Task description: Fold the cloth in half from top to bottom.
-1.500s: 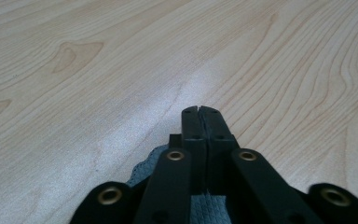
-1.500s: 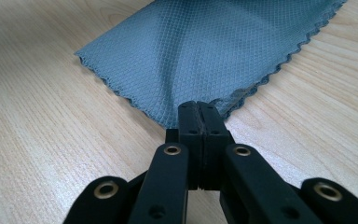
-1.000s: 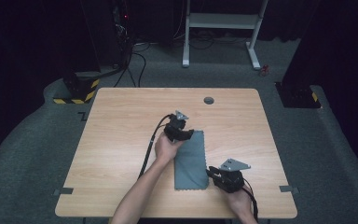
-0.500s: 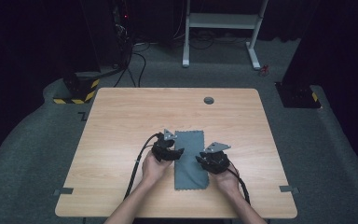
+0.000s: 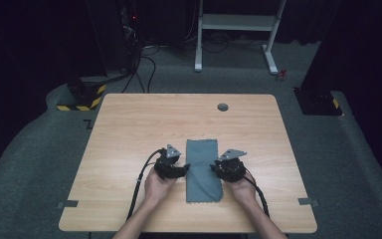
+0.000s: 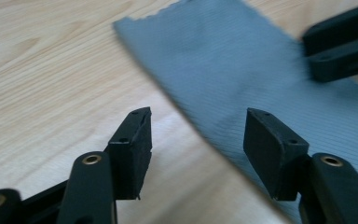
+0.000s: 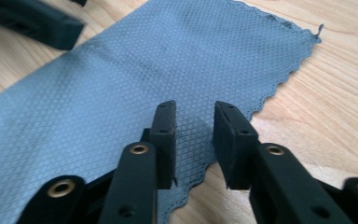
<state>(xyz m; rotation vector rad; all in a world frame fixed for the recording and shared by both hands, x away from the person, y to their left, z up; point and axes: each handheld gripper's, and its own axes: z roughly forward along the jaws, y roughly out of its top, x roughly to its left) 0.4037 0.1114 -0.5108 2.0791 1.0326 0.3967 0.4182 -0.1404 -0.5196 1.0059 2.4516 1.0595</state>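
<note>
Grey cloth [image 5: 204,170] lies flat on the wooden table [image 5: 129,129], folded to a long strip, near the front edge, between both hands. I have the left gripper [image 5: 179,171] at its left long edge and the right gripper [image 5: 214,171] at its right long edge. Left jaws stand wide w/ nothing between, and have just been opening. Right jaws are narrower, also just opening, over the cloth edge but not pressing it. I judge the step is to take both edges for the next fold. Next move needs lower jaws, then a pinch on each edge.
</note>
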